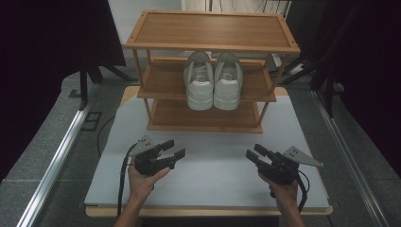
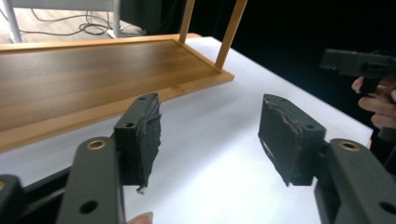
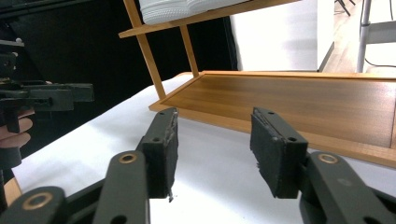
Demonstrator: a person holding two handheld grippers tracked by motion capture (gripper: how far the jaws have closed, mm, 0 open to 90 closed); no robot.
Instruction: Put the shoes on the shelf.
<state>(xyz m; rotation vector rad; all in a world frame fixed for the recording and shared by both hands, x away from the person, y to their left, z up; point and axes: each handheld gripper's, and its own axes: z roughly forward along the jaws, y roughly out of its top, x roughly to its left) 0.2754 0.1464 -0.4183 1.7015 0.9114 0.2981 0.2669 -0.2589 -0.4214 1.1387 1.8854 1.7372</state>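
Shoes (image 1: 213, 81), a white pair, stood side by side on the middle shelf of the wooden rack (image 1: 211, 45), toes toward me, well apart from both grippers. From the high view I logged the left gripper (image 1: 173, 150) and right gripper (image 1: 252, 152) low over the white table (image 1: 213, 161), one on each side, both aimed at the rack. The left gripper view (image 2: 210, 135) gave what the high view could not: its pads stood wide apart with bare tabletop between them, the bottom shelf (image 2: 93, 79) beyond. The right gripper view (image 3: 212, 149) showed its jaws likewise apart and holding nothing, plus one shoe's sole edge (image 3: 187, 9) overhead on the middle shelf, seen from below.
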